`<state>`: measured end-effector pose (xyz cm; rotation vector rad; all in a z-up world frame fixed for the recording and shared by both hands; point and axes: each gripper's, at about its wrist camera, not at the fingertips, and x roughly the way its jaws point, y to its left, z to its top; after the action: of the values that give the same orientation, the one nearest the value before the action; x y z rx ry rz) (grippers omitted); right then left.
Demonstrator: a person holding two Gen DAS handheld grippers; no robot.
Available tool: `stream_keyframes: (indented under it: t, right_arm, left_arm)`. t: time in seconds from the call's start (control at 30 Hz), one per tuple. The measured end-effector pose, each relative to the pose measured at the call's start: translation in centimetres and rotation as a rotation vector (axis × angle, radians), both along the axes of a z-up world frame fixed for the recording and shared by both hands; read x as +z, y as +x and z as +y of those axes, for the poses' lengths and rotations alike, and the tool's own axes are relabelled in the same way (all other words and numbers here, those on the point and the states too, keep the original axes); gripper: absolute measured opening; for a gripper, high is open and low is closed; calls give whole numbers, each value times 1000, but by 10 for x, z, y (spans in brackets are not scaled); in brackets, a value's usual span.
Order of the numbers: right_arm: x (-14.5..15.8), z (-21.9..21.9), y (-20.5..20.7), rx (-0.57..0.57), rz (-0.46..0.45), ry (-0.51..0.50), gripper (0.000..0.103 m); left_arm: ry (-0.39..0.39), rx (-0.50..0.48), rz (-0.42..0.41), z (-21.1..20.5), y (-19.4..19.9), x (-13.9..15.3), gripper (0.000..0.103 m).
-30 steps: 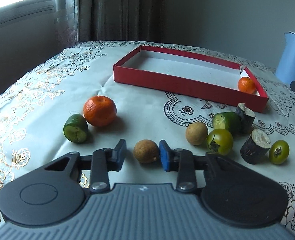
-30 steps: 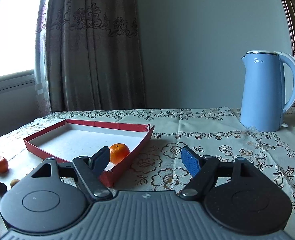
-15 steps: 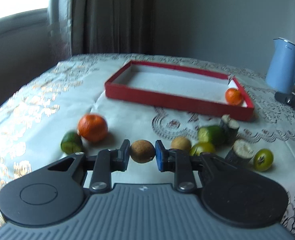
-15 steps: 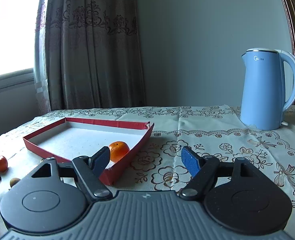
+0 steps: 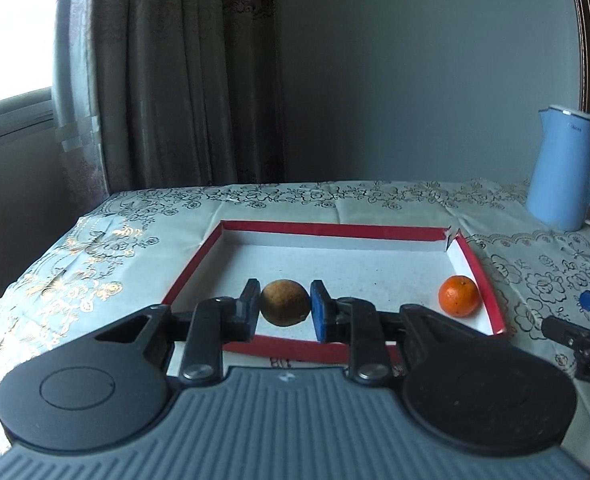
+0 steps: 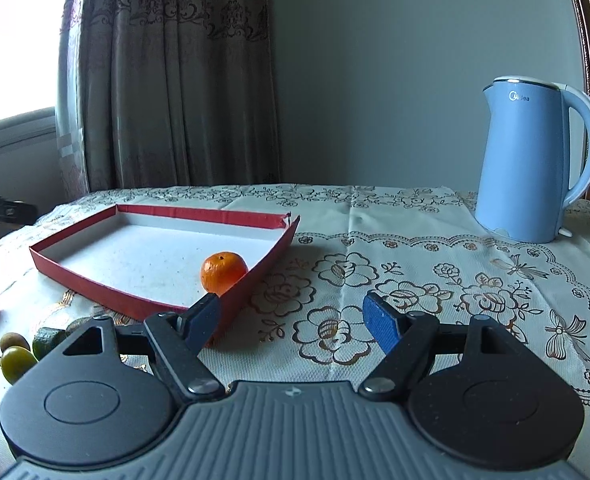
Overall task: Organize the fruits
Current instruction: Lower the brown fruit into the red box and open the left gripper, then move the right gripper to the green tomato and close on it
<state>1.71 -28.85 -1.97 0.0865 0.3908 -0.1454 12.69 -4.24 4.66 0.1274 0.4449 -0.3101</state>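
Gripping a small brown fruit [image 5: 285, 302] between its pads, the left gripper [image 5: 283, 307] is hanging over the near edge of the red tray [image 5: 191, 276] — fruit lifted clear of the tablecloth [image 6: 375, 280]. Beside it, the right gripper [image 6: 291, 322] is holding its jaws wide, nothing between them. Farther in, an orange [image 5: 458, 295] is sitting in the tray's right corner — beyond, a blue kettle [image 6: 529, 160] is standing.

Left gripper [image 5: 285, 310] clamped tight (angled slightly downward); right gripper [image 6: 293, 322] jaws apart.

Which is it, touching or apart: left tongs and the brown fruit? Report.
Touching. The left wrist view shows both pads of the left tongs pressed against the brown fruit, no gap.
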Motion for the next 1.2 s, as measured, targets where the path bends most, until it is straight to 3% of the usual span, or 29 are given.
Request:
stream_keyframes:
  t: [0.3,0.67,0.7,0.77,0.83,1.0,1.2]
  right_arm:
    - [-3,-1,6,4,40,13,78]
    - [-6,-5,12,1,80,37,78]
    - [-6,-5,13,1,82,38,78]
    - [-6,-5,14,-1,87,42,78]
    - [-7,-7,14,-1,93,49,78]
    - [-9,-12,15,-5,101,80,78]
    - [-8,-14,12,-6,78,94,78]
  left_arm:
    - [42,38,42,-34,44,-19,24]
    - [76,65,117,-41,74,-44,25]
    - [81,70,118,-40,75,-47,27]
    - [84,86,107,-40,75,-49,48]
    - [80,97,96,-38,74,-49,57]
    - [77,103,81,-29,67,-43,61]
    - [-4,137,27,14,26,-22,78]
